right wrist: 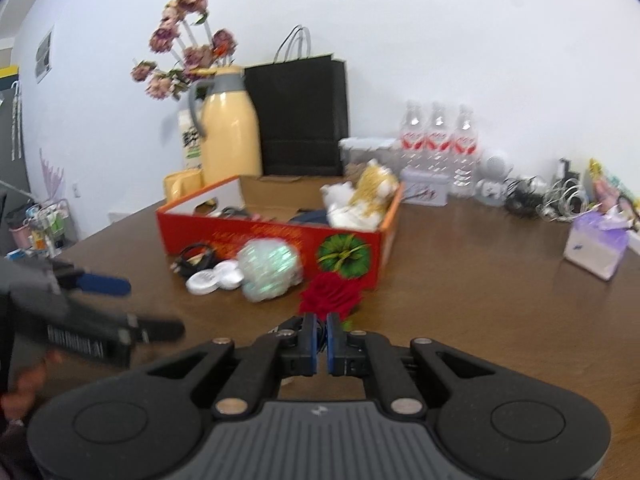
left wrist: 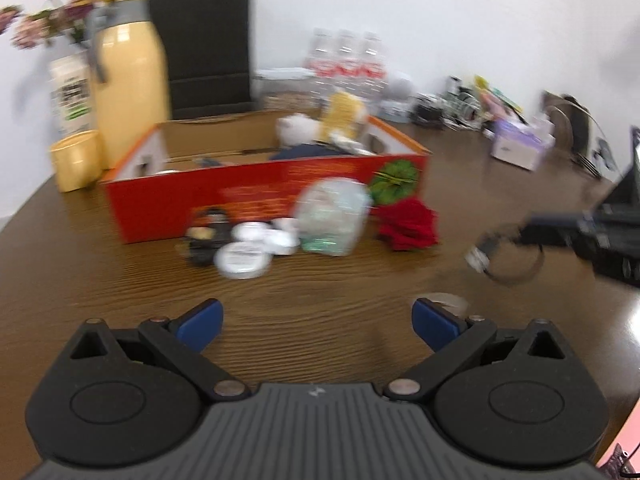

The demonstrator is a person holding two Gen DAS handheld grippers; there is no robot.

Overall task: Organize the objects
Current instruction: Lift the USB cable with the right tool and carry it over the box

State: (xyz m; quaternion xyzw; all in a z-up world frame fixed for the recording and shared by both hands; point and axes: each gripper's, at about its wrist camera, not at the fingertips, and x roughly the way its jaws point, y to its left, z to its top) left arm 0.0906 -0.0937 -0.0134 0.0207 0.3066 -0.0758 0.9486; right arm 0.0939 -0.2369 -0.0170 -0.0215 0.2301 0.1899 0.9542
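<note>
Between my left gripper's [left wrist: 316,326] spread blue pads lies only bare wooden table [left wrist: 320,292]; that hand holds nothing. My right gripper [right wrist: 322,338] has its pads drawn nearly together on something thin and dark, though I cannot tell what. Just beyond it lies the red rose [right wrist: 332,294], touching the front of the red box [right wrist: 280,240]. Beside the rose sit a crinkly clear packet [right wrist: 268,270], white round tins [right wrist: 216,276] and a small black item [right wrist: 196,258], all still outside. A plush toy [right wrist: 360,196] already rests inside the box. I judge the sorting partly done, with this front cluster left to go in.
</note>
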